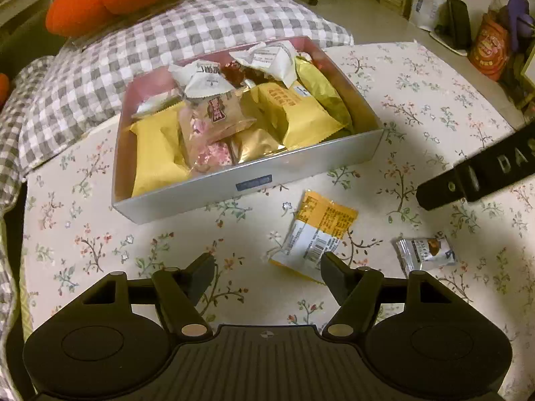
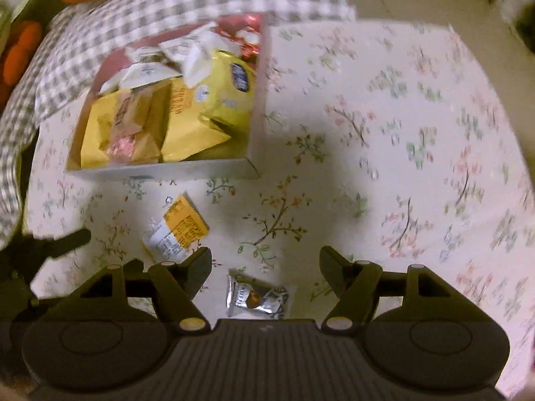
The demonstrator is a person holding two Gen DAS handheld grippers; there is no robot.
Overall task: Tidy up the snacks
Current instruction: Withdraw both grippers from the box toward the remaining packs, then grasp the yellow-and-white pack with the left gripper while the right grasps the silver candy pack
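black left gripper (image 1: 267,267) tilted down, jaws apart

A matt floral cotton-like cloth (image 1: 418,107) covers the surface. The shallow grey box (image 1: 301,167) looks like smooth card, holding glossy yellow foil packets (image 1: 301,113). The near silver wrapper (image 2: 255,297) is shiny and crinkled.

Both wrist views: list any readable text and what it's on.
"DAS": white letters on the black right gripper's finger, cut off at the frame edge.
Yellow-and-white snack packet: print and barcode too small.
Small silver wrapped candy: label blurred.
Blue label on grey box wall: unreadable.
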